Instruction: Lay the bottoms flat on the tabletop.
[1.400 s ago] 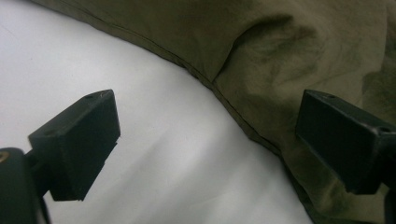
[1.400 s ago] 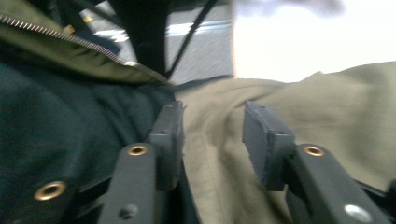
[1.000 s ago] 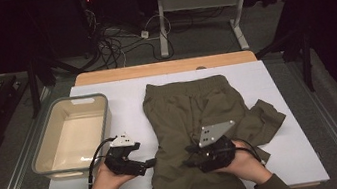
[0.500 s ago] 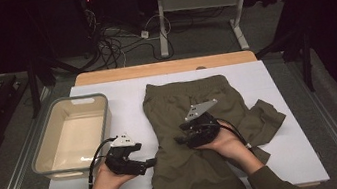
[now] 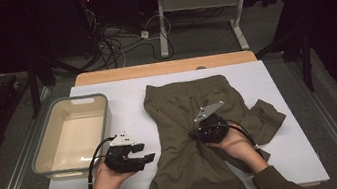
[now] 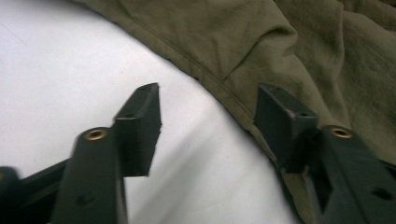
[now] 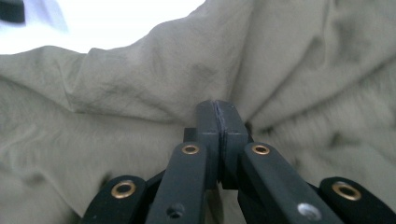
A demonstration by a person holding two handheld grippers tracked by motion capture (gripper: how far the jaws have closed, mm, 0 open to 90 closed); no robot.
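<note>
An olive-green garment lies spread over the middle of the white table, running from the back to the front edge. My right gripper rests on its middle, shut on a pinched fold of the olive cloth, which bunches up around the closed jaws. My left gripper sits at the garment's left edge near the front, open. In the left gripper view its jaws straddle the hem, one over bare table, one over cloth, with nothing held.
A beige plastic bin stands empty at the table's left side, just behind my left hand. A crumpled part of the garment sticks out to the right. Cables and a table frame lie on the floor beyond.
My right gripper has moved away from the front edge toward the garment's middle, dragging the pinched cloth with it. The left gripper has stayed where it was.
</note>
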